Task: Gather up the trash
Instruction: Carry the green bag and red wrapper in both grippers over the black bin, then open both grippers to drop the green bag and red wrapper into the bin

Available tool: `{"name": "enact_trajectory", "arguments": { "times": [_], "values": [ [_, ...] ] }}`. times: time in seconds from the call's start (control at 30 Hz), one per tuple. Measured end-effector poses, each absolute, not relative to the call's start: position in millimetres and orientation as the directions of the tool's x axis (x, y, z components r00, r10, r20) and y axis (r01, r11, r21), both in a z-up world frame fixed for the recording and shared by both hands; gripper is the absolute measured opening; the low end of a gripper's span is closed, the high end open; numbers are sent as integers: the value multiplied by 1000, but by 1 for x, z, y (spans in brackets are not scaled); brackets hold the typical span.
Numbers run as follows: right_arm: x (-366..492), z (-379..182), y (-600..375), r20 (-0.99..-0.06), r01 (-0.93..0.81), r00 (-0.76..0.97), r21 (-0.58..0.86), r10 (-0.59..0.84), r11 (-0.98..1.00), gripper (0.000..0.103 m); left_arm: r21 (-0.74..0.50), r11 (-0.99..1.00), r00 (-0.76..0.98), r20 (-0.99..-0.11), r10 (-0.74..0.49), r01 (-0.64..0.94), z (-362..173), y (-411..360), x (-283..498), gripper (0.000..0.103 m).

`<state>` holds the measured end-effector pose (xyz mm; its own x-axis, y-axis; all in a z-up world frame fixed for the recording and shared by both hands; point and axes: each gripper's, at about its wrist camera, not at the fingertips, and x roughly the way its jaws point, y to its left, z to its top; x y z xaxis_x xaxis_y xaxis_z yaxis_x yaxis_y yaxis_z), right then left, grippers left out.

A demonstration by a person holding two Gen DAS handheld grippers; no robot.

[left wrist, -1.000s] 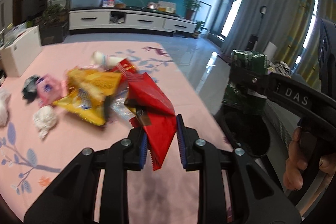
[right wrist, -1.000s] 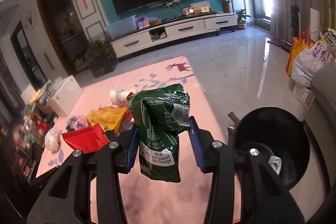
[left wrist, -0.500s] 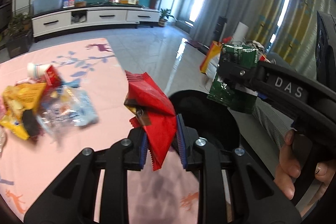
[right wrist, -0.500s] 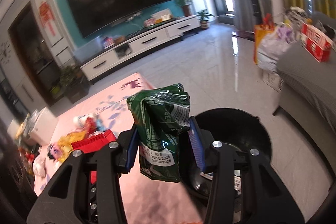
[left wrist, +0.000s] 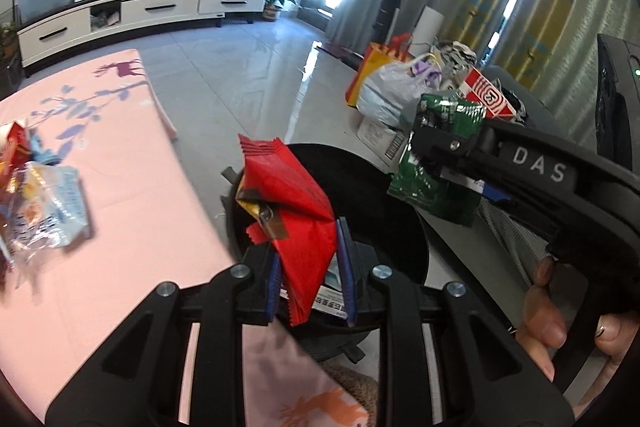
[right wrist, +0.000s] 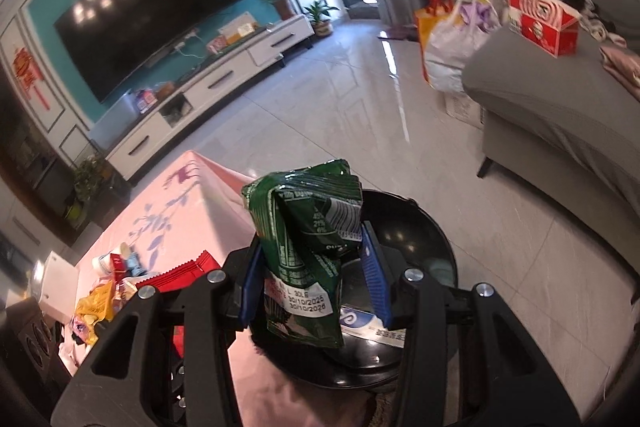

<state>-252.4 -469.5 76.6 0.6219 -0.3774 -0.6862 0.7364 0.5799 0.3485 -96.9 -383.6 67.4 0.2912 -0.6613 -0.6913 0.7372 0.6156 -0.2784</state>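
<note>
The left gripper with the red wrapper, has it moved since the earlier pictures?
Yes. The left gripper, shut on the red wrapper, has swung away from the trash pile on the pink cloth to over the black bin.

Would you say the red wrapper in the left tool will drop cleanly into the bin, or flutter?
The red wrapper looks thin, creased and probably empty, so likely light and floppy. Released over the black bin, it may flutter rather than drop straight. Its glossy film probably slips easily from the left tool.
</note>
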Motion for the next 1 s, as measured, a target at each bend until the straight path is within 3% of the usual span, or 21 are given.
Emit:
{"name": "enact_trajectory", "arguments": {
  "times": [0.47, 1.0],
  "values": [
    [-240, 36, -497, -794, 807, 501, 285, -344, 517, 45, -352, 565, 135, -751, -646, 746, 28, -421, -86, 24],
    [-233, 13, -508, -851, 840, 415, 222, -321, 495, 45, -396, 555, 47, -783, -621, 732, -2, -442, -82, 24]
  ]
}}
